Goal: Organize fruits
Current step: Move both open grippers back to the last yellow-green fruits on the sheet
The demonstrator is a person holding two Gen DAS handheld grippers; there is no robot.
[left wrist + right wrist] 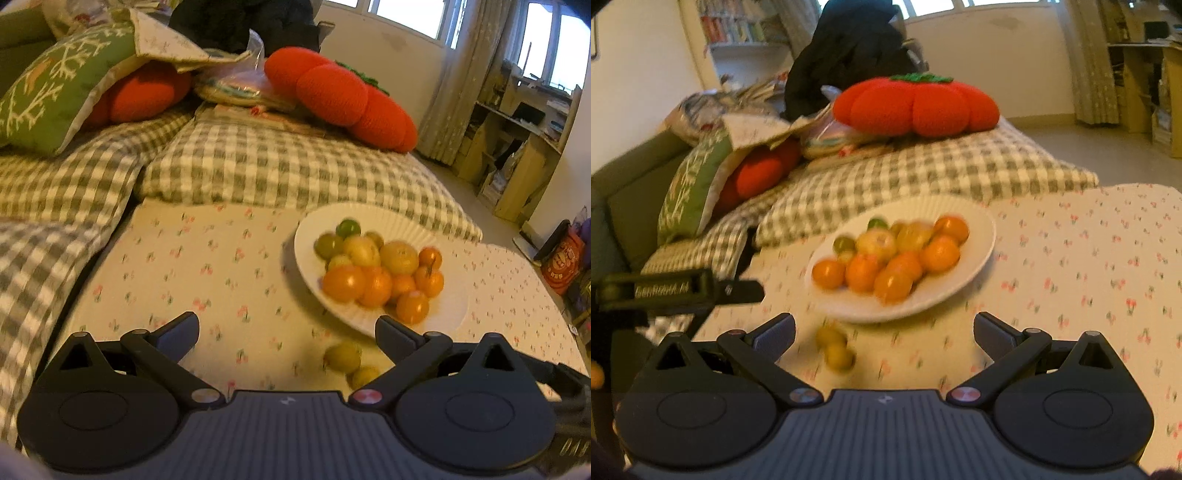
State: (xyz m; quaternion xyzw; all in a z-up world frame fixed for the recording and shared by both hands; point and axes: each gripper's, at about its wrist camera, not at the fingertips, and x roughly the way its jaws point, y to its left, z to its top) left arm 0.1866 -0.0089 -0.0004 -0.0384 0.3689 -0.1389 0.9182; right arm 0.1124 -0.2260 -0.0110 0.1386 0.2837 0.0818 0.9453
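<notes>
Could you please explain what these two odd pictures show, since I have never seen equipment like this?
There is no robot here: a person holds a two-finger claw in each hand, each carrying a wide-angle camera looking along its fingers. One picture comes from the left claw, the other from the right claw, where the left one also shows at the side. Both claws are open and hold nothing. On the cherry-print cloth stands a white plate heaped with small orange and yellow-green fruits. Two yellow-green fruits lie loose on the cloth beside the plate. Behind are checked cushions and a red pumpkin-shaped pillow.
</notes>
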